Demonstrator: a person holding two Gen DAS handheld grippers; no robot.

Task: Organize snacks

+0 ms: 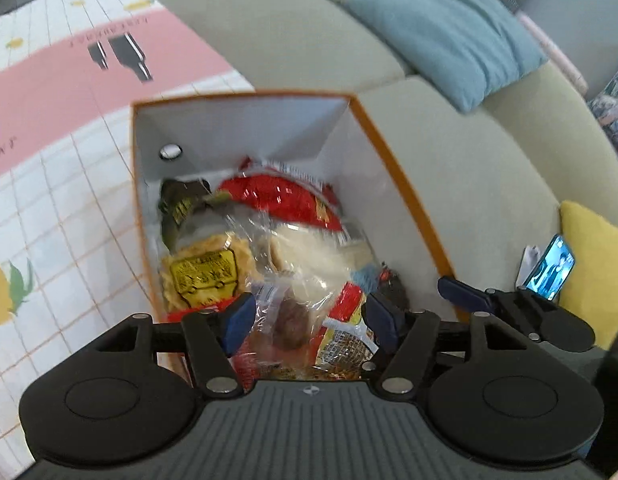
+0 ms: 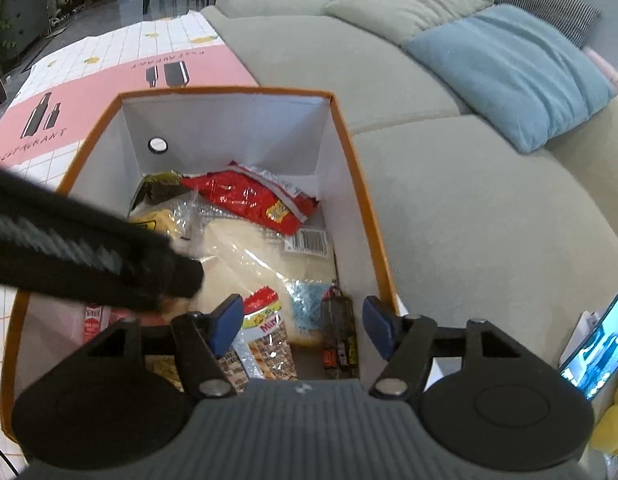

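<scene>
An orange box with white inner walls [image 1: 353, 152] [image 2: 341, 152] holds several snack packets. Among them are a red packet [image 1: 285, 196] [image 2: 245, 196], a clear bag of pale crackers [image 1: 309, 252] [image 2: 249, 252] and a yellow-labelled pack [image 1: 205, 276]. My left gripper [image 1: 309, 320] is open above the box's near end, over a clear-wrapped brown snack [image 1: 289, 320], holding nothing. My right gripper [image 2: 303, 326] is open over the near right part of the box, above a small printed packet [image 2: 265, 336]. The left gripper's body [image 2: 89, 256] crosses the right wrist view, blurred.
The box stands on a pink and white checked cloth [image 1: 61, 160] [image 2: 109, 68] beside a grey-green sofa [image 1: 469, 184] [image 2: 449, 200] with a blue cushion [image 1: 449, 32] [image 2: 509, 72]. A lit phone [image 1: 551, 266] [image 2: 597, 348] leans against a yellow cushion [image 1: 593, 268].
</scene>
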